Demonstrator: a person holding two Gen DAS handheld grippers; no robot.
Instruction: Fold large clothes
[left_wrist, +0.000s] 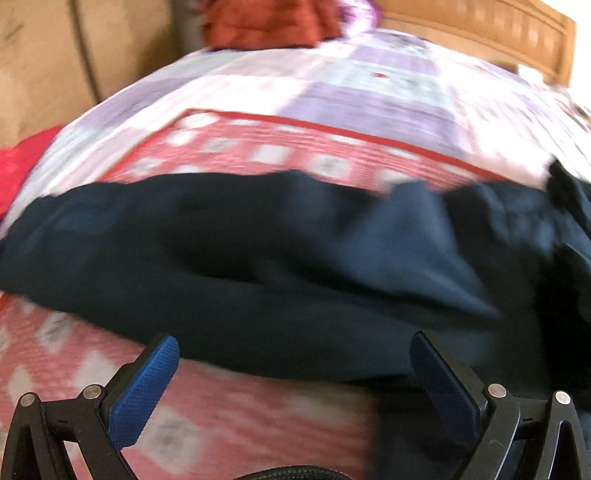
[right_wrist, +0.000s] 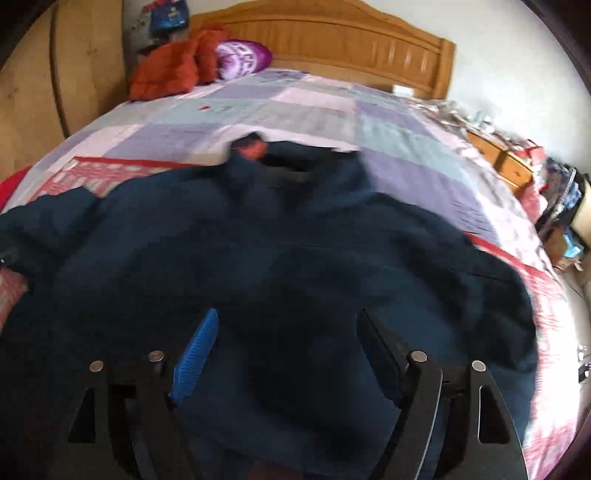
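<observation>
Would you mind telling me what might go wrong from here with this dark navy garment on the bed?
1. Both tongs, left and right, stand open and empty, so the rumpled dark navy garment may settle uneven.
2. Its edge lies near the side of the patchwork bedspread and could slip off.

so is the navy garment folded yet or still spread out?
Spread, not neatly folded. The navy garment lies loose and rumpled across the bedspread, collar opening facing the headboard. Blur hides finer creases.

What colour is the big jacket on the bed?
Dark navy blue jacket, with an orange bit at the collar; clearest in the right wrist view.
</observation>
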